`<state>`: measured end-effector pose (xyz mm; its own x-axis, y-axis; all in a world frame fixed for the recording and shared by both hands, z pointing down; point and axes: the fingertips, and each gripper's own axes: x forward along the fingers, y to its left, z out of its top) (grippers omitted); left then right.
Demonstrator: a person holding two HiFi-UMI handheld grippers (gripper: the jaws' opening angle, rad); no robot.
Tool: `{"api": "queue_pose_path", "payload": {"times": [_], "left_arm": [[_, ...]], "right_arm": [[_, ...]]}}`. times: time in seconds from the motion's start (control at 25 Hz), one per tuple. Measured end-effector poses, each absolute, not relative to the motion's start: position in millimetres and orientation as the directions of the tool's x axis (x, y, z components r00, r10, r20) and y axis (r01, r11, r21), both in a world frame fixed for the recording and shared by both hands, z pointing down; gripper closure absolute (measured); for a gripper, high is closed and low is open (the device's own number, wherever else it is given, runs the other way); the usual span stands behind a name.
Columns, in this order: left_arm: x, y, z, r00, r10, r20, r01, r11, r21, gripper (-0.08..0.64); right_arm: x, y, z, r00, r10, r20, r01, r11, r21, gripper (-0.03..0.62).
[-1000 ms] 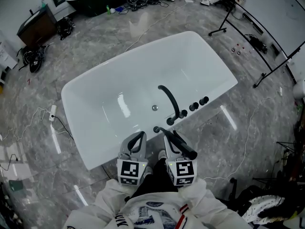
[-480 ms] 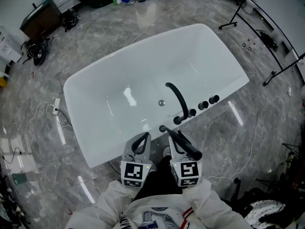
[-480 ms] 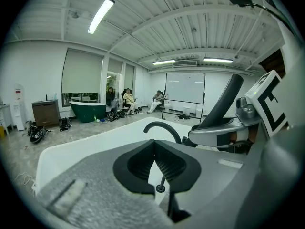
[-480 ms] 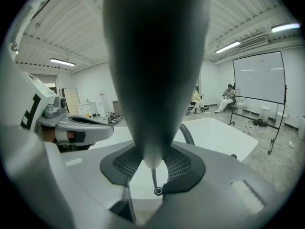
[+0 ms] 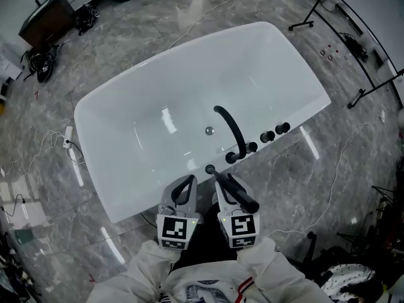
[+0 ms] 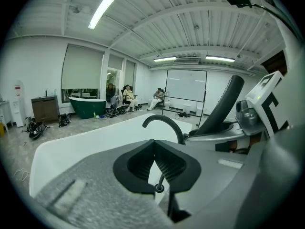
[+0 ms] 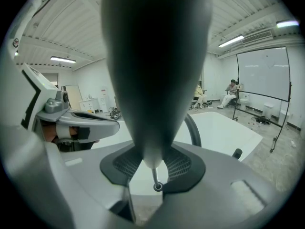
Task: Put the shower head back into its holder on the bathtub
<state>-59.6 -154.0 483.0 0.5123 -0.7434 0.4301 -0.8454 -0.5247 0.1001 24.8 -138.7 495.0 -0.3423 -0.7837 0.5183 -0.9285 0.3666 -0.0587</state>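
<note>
A white bathtub [image 5: 158, 106] lies in front of me, with a black curved spout [image 5: 228, 128] and three black knobs [image 5: 266, 136] on its near rim. The small black holder [image 5: 210, 168] sits on that rim, left of the spout. My right gripper [image 5: 224, 183] is shut on the black shower head [image 5: 243, 196], which lies slanted just short of the holder. In the right gripper view the shower head [image 7: 155, 66] rises from between the pads [image 7: 178, 165] and its thin end points at the holder [image 7: 157, 187]. My left gripper [image 5: 184, 183] is beside it, shut and empty [image 6: 153, 144].
Grey marble floor surrounds the tub. A cable with a plug [image 5: 68, 142] runs at the left and another cable [image 5: 334, 169] at the right. Black stands [image 5: 372, 81] are at the right, a dark cabinet [image 5: 47, 17] at the far left. People sit far off [image 6: 127, 95].
Both grippers have sunk a little toward the tub's near rim, and the shower head's thin end now lies closer to the holder. The grip on the shower head is unchanged.
</note>
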Motion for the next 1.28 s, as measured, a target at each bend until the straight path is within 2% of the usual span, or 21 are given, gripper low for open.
{"api": "queue_pose_path", "payload": {"times": [0.68, 1.28], "left_arm": [[-60.4, -168.9, 542.3, 0.48, -0.737, 0.476, -0.865, -0.49, 0.112, 0.568], [-56.8, -169.5, 587.1, 0.467, -0.727, 0.504, -0.871, -0.476, 0.121, 0.568]], "right_arm": [[29.7, -144.4, 561.0, -0.333, -0.737, 0.589, -0.93, 0.359, -0.077, 0.453], [24.9, -150.1, 601.4, -0.341, -0.721, 0.603, -0.927, 0.363, -0.091, 0.453]]}}
